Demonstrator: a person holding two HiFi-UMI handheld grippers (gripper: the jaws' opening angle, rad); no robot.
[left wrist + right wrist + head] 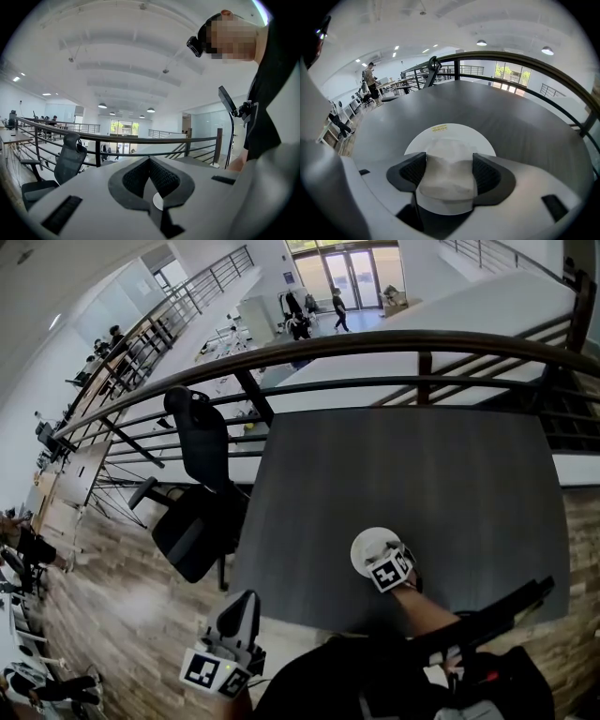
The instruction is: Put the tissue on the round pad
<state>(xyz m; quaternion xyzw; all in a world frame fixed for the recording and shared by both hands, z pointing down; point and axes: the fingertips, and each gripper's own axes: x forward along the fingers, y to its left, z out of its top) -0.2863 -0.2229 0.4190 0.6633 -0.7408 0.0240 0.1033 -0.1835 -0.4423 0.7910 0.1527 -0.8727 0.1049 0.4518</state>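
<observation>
The white round pad (440, 133) lies on the dark grey table (511, 126) near its front edge, and the head view shows the round pad (368, 545) there too. My right gripper (449, 161) hovers just over it, shut on the soft white tissue (445, 180), which fills the gap between both pads. In the head view the right gripper (388, 563) covers the pad's near right side and hides the tissue. My left gripper (238, 613) hangs low at the left, off the table. Its jaws meet at the tips, so the left gripper (150, 161) is shut and holds nothing.
A black office chair (197, 498) stands at the table's left side. A dark railing (375, 341) runs behind the table's far edge. A person's arm and dark clothes fill the bottom of the head view. Wooden floor (122, 606) lies to the left.
</observation>
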